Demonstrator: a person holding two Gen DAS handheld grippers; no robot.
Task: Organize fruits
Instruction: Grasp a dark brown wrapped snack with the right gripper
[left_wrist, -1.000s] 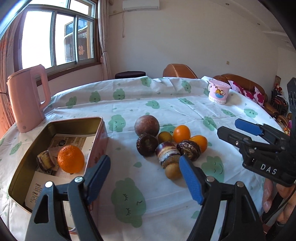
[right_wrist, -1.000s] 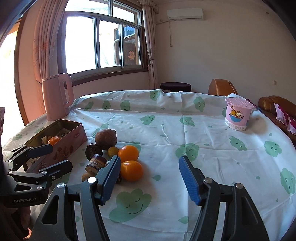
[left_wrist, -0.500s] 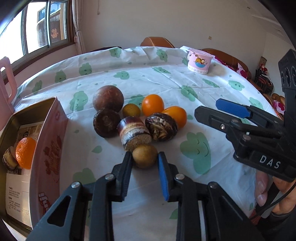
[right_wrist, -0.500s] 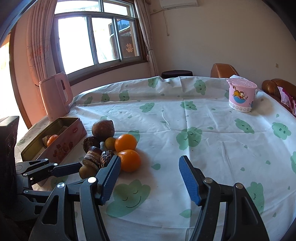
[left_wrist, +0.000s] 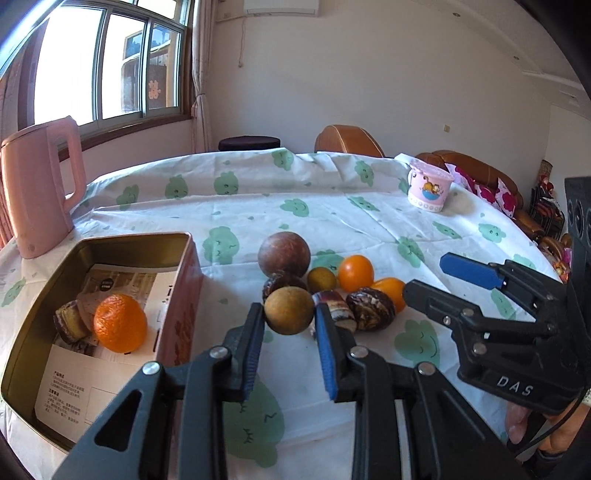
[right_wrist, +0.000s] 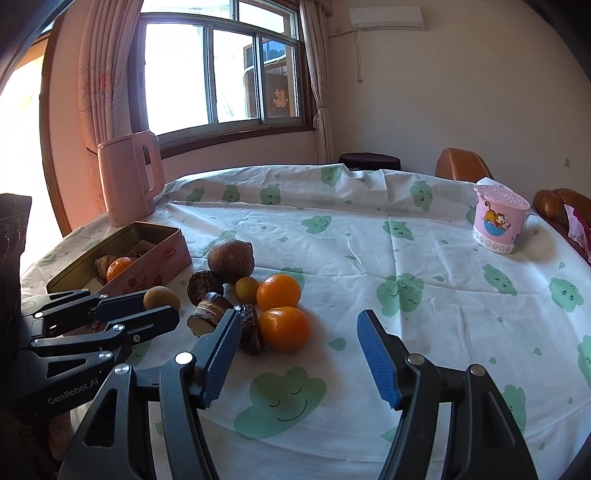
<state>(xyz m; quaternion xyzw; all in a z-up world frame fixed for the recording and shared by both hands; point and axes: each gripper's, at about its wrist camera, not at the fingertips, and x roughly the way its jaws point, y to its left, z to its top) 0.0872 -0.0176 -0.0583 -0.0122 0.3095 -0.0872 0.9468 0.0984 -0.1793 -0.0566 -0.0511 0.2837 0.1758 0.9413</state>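
Note:
My left gripper (left_wrist: 289, 325) is shut on a small tan round fruit (left_wrist: 289, 311) and holds it above the table, right of the open pink tin (left_wrist: 184, 295). The fruit also shows in the right wrist view (right_wrist: 161, 297). The tin holds an orange (left_wrist: 120, 327) and a brown piece (left_wrist: 70, 325). On the cloth lie a big brown round fruit (left_wrist: 283, 253), two oranges (right_wrist: 279, 291) (right_wrist: 284, 328), a small yellow-green fruit (left_wrist: 321, 279) and several dark brown fruits (left_wrist: 370, 308). My right gripper (right_wrist: 295, 354) is open and empty, just right of the pile.
A pink kettle (left_wrist: 37, 192) stands behind the tin at the far left. A pink cartoon cup (right_wrist: 498, 223) stands at the far right of the table. Chairs and a sofa (left_wrist: 476, 173) stand beyond the table edge.
My left gripper closed on the tan fruit at the front of the pile and lifted it up off the cloth. The right gripper stayed open and shifted little.

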